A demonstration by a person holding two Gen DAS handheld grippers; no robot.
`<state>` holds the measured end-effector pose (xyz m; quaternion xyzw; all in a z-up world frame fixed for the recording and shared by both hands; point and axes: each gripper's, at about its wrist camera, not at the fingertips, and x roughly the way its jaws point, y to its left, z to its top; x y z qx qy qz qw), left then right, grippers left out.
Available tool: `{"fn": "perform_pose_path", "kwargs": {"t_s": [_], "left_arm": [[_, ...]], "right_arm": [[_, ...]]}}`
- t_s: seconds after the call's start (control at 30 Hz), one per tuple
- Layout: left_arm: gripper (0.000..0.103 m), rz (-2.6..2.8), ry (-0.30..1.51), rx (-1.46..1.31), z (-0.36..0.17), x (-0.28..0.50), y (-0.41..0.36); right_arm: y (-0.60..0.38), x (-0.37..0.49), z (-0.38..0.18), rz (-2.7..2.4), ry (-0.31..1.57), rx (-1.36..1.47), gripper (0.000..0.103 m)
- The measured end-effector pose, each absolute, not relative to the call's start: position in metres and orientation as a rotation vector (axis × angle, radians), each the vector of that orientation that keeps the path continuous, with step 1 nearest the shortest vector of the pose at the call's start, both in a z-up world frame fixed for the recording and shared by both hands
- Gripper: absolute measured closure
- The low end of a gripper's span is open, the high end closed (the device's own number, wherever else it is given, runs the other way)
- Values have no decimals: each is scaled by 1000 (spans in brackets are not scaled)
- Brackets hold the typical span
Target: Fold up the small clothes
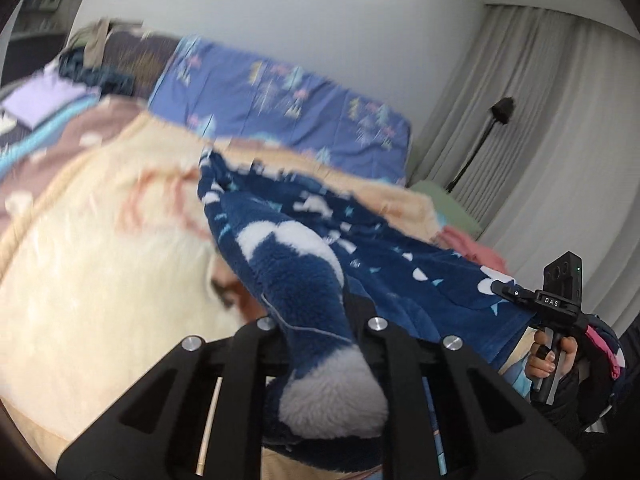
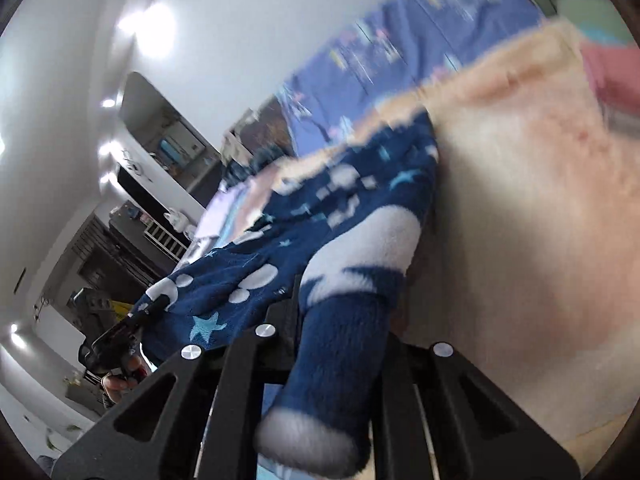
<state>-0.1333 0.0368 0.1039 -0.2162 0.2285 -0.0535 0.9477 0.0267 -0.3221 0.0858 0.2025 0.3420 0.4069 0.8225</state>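
A navy fleece garment (image 1: 400, 256) with white clouds and pale stars is stretched in the air above the bed between both grippers. My left gripper (image 1: 316, 320) is shut on one bunched end of it; the fleece covers the fingertips. The right gripper (image 1: 516, 292) holds the other end at the right of the left wrist view, a hand (image 1: 548, 360) on its handle. In the right wrist view the garment (image 2: 248, 272) runs left from my right gripper (image 2: 340, 320), which is shut on a bunched end, to the left gripper (image 2: 132, 320).
Under the garment lies a cream fleece blanket (image 1: 100, 260) on the bed, with a blue patterned quilt (image 1: 280, 96) against the wall. Pink (image 1: 472, 244) and green (image 1: 440, 196) clothes lie at the bed's right edge. A curtain (image 1: 540, 100) and a lamp stand (image 1: 480, 140) are behind.
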Motion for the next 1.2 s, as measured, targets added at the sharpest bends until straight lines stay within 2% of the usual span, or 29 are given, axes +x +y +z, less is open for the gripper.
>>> {"fn": "perform_pose_path", "kwargs": {"t_s": [0.2,0.33,0.43,0.5,0.7,0.9,1.03,1.13,1.2], "left_arm": [[89,-158,303,-370,140,-208,14],[87,-156,386,-366,113,-206,9],[87,-117,500,-415,76,-177,18],[87,-104,511,-439,70,-163,26],[87,-57,501,-392,92,-100,45],[84,13,481,-355,102,-7,79],[84,86,588,-392,55,69,109],[82,150,722,-362,0,110,112],[81,168,730,-310,-19,117,107]], "right_arm": [[-365,-57,136,918,479,294,93],[-370,-48,106,841,595,291,92],[-364,-22,80,813,689,358,92],[-361,-13,78,814,689,381,92],[-327,38,98,767,616,306,92],[-290,142,99,702,591,266,92],[-265,226,38,599,753,255,92],[-252,252,-8,540,839,212,92],[-254,253,-18,550,827,222,92]]}}
